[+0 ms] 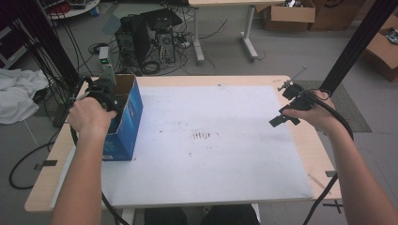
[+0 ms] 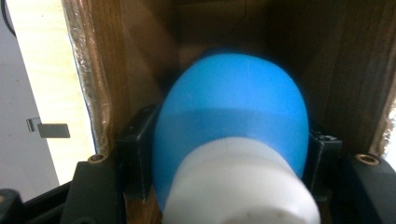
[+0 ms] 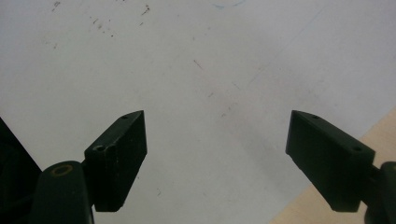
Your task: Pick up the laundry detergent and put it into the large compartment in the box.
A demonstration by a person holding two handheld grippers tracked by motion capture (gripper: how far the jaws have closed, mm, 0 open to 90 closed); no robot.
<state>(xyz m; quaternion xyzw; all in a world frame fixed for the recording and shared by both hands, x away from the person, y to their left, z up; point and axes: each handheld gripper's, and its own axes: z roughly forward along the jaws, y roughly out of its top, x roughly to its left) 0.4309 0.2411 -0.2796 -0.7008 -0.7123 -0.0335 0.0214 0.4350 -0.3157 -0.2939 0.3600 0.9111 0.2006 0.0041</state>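
High view: a person's two forearms enter from the near edge of a table (image 1: 300, 154) covered by a white sheet (image 1: 211, 140). The left gripper (image 1: 109, 96) reaches into the open top of a blue box (image 1: 129, 119) standing upright at the table's left side, its far end near the far-left corner. The right gripper (image 1: 284, 117) hangs above the right edge of the sheet, well apart from the box.

Left gripper view: the jaws clamp a blue bottle (image 2: 233, 112) with a white cap (image 2: 240, 184), one jaw on either flank. The bottle lies inside the box, brown cardboard walls (image 2: 135, 60) around it, cap end toward the camera.

Right gripper view: the right gripper (image 3: 217, 140) stands with its jaws spread wide, nothing between them, above bare white sheet (image 3: 187, 56); the table's wood edge (image 3: 327, 205) shows at the lower right.
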